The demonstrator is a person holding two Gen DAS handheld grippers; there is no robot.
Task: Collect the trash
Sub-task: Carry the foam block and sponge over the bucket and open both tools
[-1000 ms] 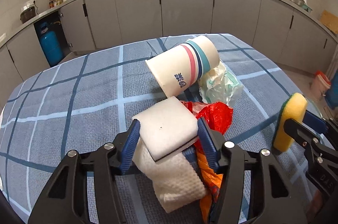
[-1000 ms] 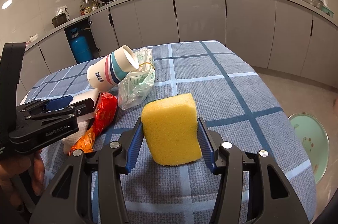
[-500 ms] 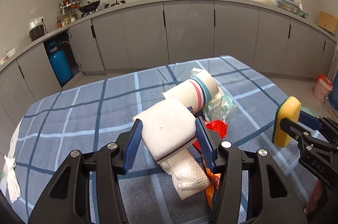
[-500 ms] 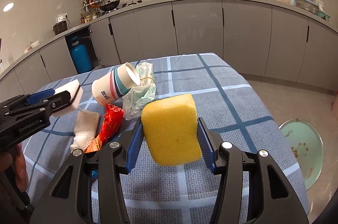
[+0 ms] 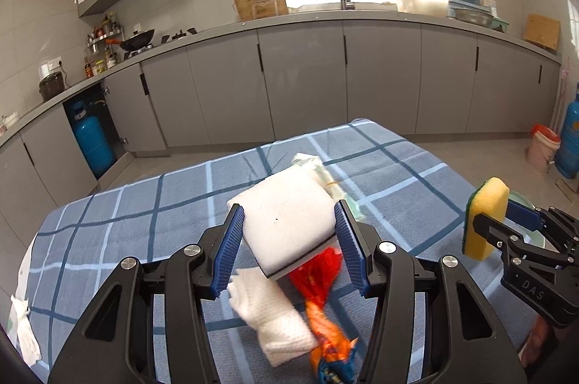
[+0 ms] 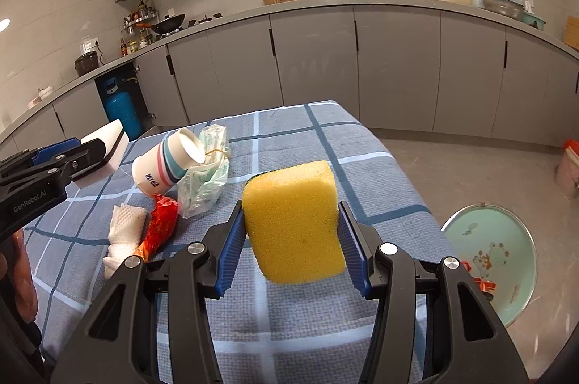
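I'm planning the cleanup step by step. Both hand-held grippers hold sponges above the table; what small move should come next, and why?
Probably carry the right hand-held gripper with its yellow sponge rightward over the green basin on the floor. It sits just past the table edge, likely the collection spot, and the sponge is already lifted clear.

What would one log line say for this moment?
left hand-held gripper: holds white sponge | right hand-held gripper: holds yellow sponge | table: cup, wrapper
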